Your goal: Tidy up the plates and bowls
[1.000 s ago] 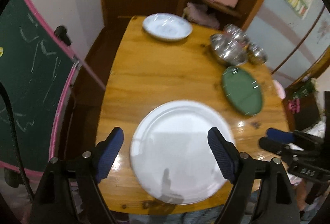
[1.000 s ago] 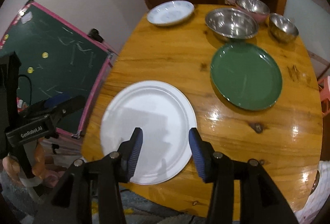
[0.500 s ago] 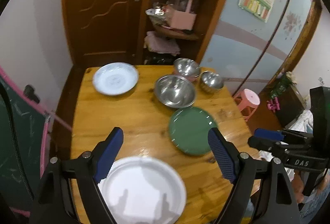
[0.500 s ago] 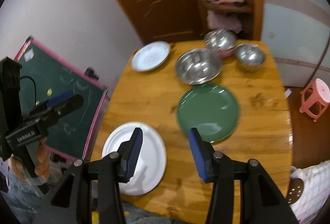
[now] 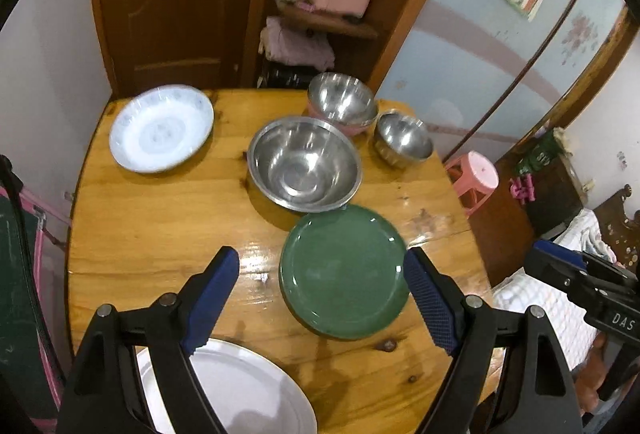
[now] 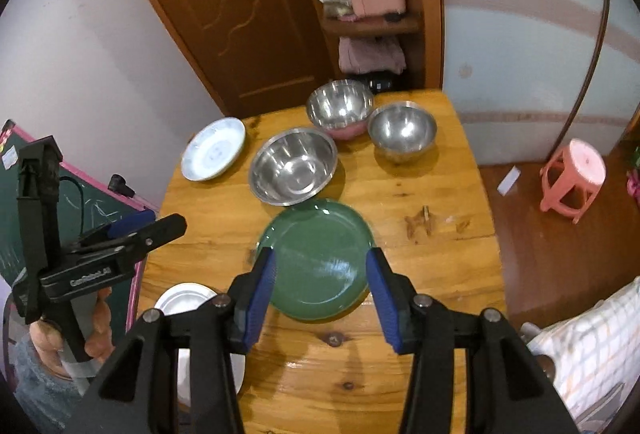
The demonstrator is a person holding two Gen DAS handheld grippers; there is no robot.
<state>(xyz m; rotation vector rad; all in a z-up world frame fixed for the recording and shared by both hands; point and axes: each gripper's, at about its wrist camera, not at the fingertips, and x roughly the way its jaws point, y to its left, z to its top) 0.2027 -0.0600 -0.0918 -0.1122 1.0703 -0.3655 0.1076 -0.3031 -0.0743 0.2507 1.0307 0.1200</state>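
Since both claws pulled back from the white plate, left claw wide, right claw half-open, both empty; green plate likely next.

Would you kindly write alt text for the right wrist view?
The open right gripper hovers over a green plate on a wooden table, with three steel bowls, a patterned plate and a white plate around it.

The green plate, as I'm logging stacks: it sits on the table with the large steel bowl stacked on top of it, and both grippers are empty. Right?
Not quite. The large steel bowl stands on the table just behind the green plate, not on it; the right wrist view shows this. Both the left gripper and right gripper are empty.
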